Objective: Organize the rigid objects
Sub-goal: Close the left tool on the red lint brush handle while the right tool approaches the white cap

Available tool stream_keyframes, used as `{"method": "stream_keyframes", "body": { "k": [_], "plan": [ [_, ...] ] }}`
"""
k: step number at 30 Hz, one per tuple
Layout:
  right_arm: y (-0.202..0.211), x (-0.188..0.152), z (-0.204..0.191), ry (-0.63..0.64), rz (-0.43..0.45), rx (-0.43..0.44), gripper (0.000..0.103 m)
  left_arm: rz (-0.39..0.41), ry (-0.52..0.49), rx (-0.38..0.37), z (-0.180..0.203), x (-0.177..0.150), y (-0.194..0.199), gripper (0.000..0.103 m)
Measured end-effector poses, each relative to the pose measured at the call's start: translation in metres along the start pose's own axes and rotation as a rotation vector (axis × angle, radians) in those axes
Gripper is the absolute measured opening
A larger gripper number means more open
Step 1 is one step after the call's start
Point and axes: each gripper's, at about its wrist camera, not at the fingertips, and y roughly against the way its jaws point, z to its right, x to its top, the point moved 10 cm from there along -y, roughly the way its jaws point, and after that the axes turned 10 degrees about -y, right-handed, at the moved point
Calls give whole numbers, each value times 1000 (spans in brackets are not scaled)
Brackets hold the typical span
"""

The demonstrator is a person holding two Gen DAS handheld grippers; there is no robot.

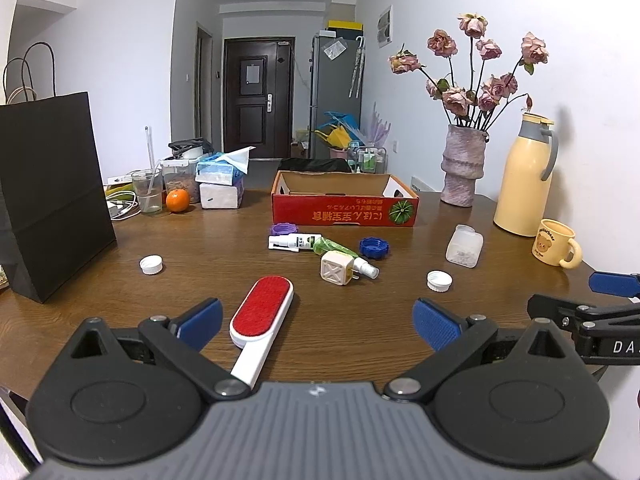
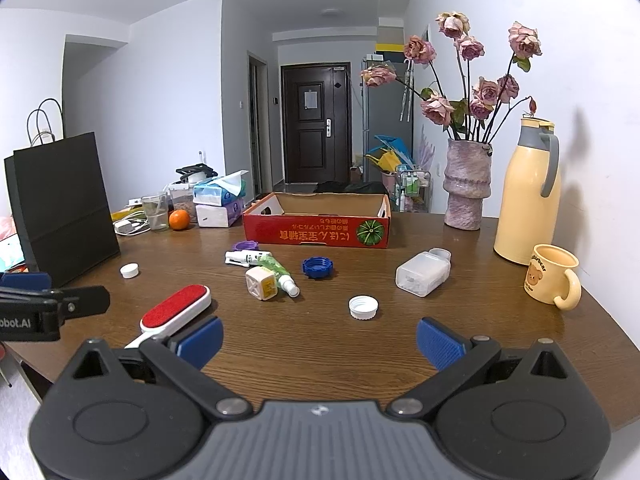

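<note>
A red-and-white lint brush (image 1: 262, 314) (image 2: 176, 310) lies near the table's front edge, just inside my open left gripper (image 1: 318, 322). Further back sit a cube plug adapter (image 1: 335, 268) (image 2: 262, 282), a green spray bottle (image 1: 344, 255) (image 2: 278, 270), a white spray bottle (image 1: 294, 241), a blue lid (image 1: 374, 247) (image 2: 318, 267), a purple lid (image 1: 284, 228), two white caps (image 1: 439, 280) (image 1: 151, 265) and a clear plastic container (image 1: 465, 246) (image 2: 423, 272). My right gripper (image 2: 320, 340) stands open over bare wood, before the white cap (image 2: 363, 306). A red open cardboard box (image 1: 344, 200) (image 2: 320, 220) stands behind.
A black paper bag (image 1: 52, 208) stands at the left. Tissue boxes (image 1: 222, 180), a glass (image 1: 147, 190) and an orange (image 1: 177, 200) sit behind it. A vase of roses (image 1: 462, 168), a yellow thermos (image 1: 526, 176) and a bear mug (image 1: 558, 248) line the right wall.
</note>
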Motion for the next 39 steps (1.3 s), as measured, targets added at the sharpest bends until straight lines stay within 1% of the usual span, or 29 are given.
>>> {"method": "stream_keyframes", "body": {
  "k": [7, 12, 18, 33, 39],
  "plan": [
    [-9, -4, -1, 1, -12, 17, 103, -27, 6, 9, -4, -6, -13, 103],
    [-27, -9, 1, -9, -46, 23, 103, -73, 25, 13, -9, -16, -32, 103],
    [-47, -12, 3, -13, -78, 25, 103, -111, 38, 15, -17, -23, -54, 103],
    [-107, -14, 10, -17, -142, -4, 103, -225, 46, 23, -40, -40, -113, 103],
    [-130, -18, 10, -17, -183, -14, 103, -294, 30, 16, -46, -54, -140, 103]
  ]
}}
